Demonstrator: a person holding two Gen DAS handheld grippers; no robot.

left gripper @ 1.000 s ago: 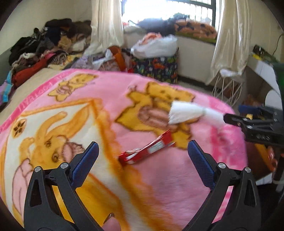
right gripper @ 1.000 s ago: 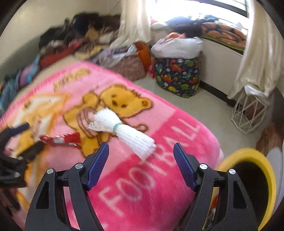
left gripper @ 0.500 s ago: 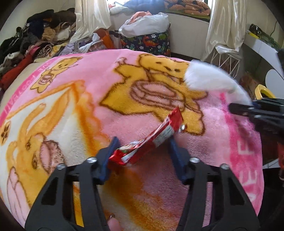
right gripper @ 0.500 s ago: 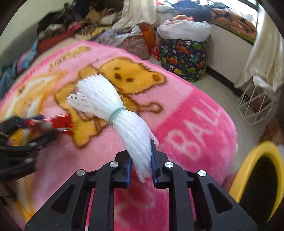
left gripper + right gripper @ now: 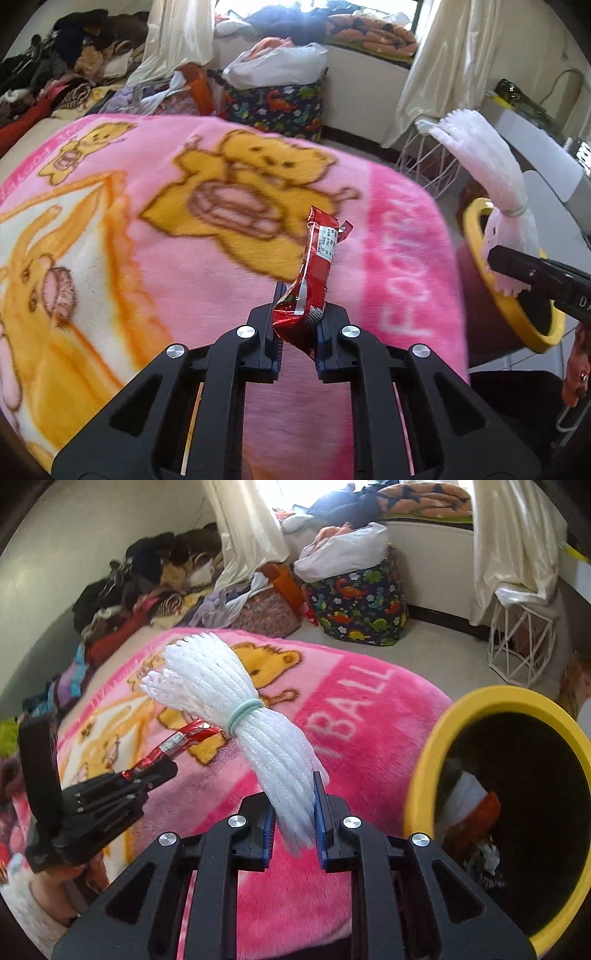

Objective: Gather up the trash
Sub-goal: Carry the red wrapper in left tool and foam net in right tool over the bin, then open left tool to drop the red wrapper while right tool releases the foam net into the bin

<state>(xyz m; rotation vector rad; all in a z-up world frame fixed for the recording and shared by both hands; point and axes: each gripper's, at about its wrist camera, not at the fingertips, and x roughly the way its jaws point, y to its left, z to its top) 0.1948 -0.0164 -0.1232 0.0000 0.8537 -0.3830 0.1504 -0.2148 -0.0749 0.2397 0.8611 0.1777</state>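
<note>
We hold a crinkled red foil wrapper [image 5: 319, 273] and a banded white foam-net bundle [image 5: 258, 738] in clamped jaws; next, we drop both into the yellow-rimmed bin [image 5: 436, 746].

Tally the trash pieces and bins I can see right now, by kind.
Crinkled red foil snack wrapper, clamped in the left hand-held gripper: 1
White foam net bundle tied with a pale green band, clamped in the right hand-held gripper: 1
Round yellow-rimmed trash bin: 1
Total: 3
</note>
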